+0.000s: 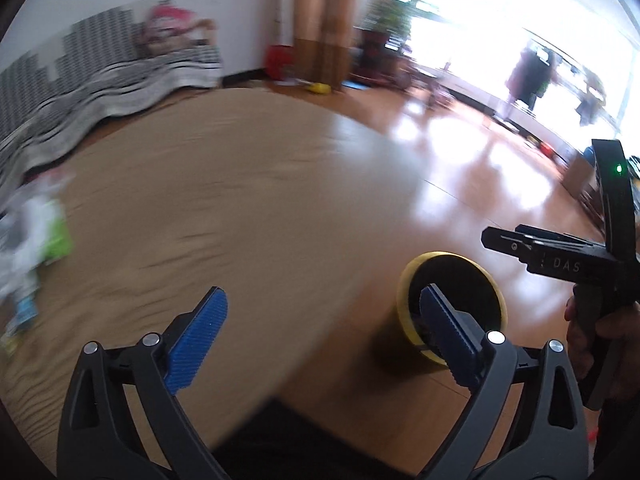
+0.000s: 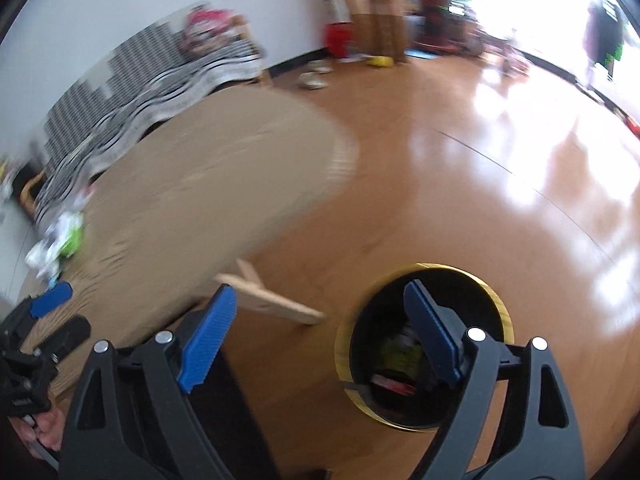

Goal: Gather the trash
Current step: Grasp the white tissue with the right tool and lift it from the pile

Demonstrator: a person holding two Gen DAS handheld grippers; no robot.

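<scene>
Two grippers: both in view, each with blue ribbed pads on black arms, both pictures smeared by motion.
Left gripper (image 1: 324, 328): fingers (image 1: 198, 340) spread wide with nothing between them; they hang over the near edge of the surface (image 1: 224, 184) and the floor beyond it.
Right gripper (image 2: 320, 332): fingers (image 2: 208, 340) likewise spread wide and empty; the 3 o'clock finger overlaps the mouth of the bin (image 2: 424, 346).
Bin: round, yellow rim, black inside, standing on the wooden floor (image 2: 460, 168); at 5 o'clock in the left wrist view (image 1: 452, 308), at 5 o'clock and directly under the right gripper in the right wrist view.
Bin contents: something yellow-green and something red lie inside (image 2: 396, 364); too blurred to name.
Trash pile: a heap of white, green and blue wrappers (image 1: 32, 248) lies on the tan surface at 9 o'clock, well apart from both grippers; same heap at 9 o'clock in the right wrist view (image 2: 60, 244).
Surface: tan cloth-covered top, a pale wooden leg (image 2: 272, 300) showing beneath its edge.
Background: striped black-and-white sofa (image 1: 100, 84) at 10 o'clock, bright window at 2 o'clock, potted plant (image 1: 392, 8) at 1 o'clock.
Hands: a hand (image 1: 588, 340) grips the right gripper's handle at 4 o'clock in the left wrist view.
</scene>
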